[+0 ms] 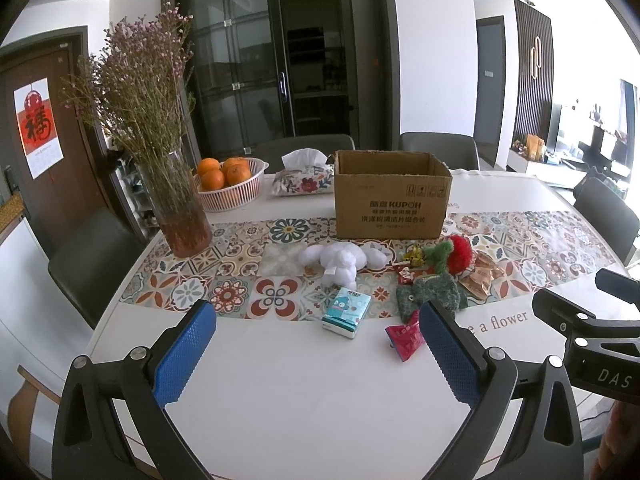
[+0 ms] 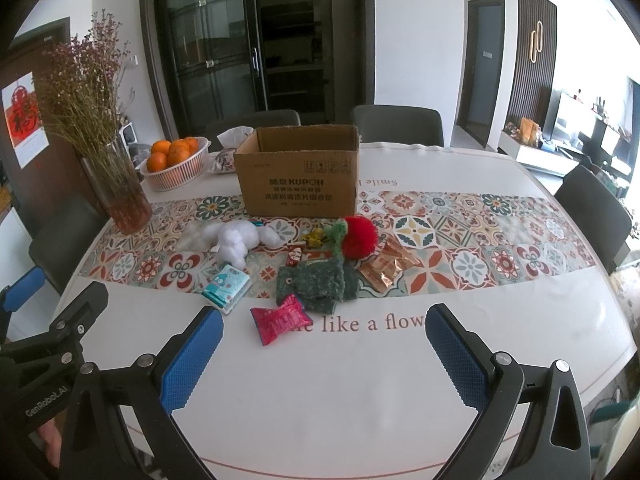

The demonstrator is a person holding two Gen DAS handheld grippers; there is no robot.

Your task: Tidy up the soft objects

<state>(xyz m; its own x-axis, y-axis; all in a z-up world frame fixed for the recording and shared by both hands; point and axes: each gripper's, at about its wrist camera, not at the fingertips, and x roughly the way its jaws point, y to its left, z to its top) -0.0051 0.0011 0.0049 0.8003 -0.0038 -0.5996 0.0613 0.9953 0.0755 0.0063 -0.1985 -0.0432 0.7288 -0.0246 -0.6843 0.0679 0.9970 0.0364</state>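
An open cardboard box (image 1: pixel 390 204) (image 2: pixel 298 178) stands on the patterned runner. In front of it lie a white plush toy (image 1: pixel 340 262) (image 2: pixel 236 240), a green knitted piece (image 1: pixel 434 294) (image 2: pixel 316 284), a red pompom with a green plush part (image 1: pixel 460 252) (image 2: pixel 358 236), a small tissue pack (image 1: pixel 346 312) (image 2: pixel 226 288) and a red snack packet (image 1: pixel 404 340) (image 2: pixel 280 318). My left gripper (image 1: pixel 318 320) hovers open above the near table, short of the tissue pack. My right gripper (image 2: pixel 324 324) is open too, just behind the red packet.
A glass vase of dried flowers (image 1: pixel 180 216) (image 2: pixel 124 196) stands at the left. Behind it are a basket of oranges (image 1: pixel 230 188) (image 2: pixel 176 164) and a tissue box (image 1: pixel 304 176). Copper foil packets (image 2: pixel 384 270) lie right of the pile. Chairs (image 2: pixel 398 124) ring the table.
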